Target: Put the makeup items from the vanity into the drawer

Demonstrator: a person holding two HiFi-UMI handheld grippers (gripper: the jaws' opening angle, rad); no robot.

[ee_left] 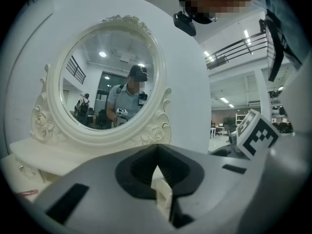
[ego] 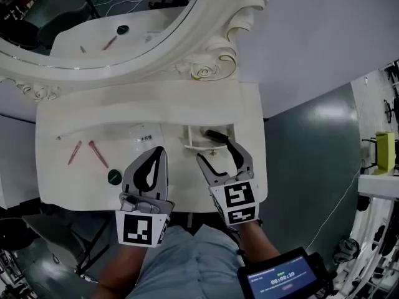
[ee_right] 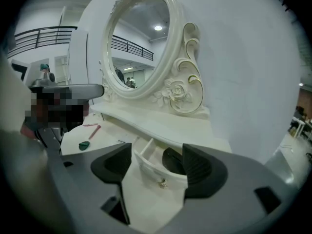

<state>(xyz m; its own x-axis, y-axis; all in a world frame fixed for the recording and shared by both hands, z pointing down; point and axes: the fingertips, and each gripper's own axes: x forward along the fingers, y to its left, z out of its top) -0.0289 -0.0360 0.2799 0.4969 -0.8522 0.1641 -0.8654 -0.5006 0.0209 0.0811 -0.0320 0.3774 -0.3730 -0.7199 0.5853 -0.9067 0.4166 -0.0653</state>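
Head view: 2 pink sticks (ego: 98, 153), a green disc (ego: 114, 177) and a white packet (ego: 144, 136) lie left of centre on the vanity (ego: 187, 108); the open drawer (ego: 194, 143) sits centre-right.

Left gripper view: the left gripper (ee_left: 157, 155) is closed tight and empty.

Right gripper view: the right gripper (ee_right: 156, 165) gapes wide and empty above the drawer (ee_right: 148, 172).

The sticks look light, stiff and prone to roll, so pinch them mid-length.

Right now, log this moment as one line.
left gripper shut | right gripper open, facing open drawer | pink sticks, green disc on vanity
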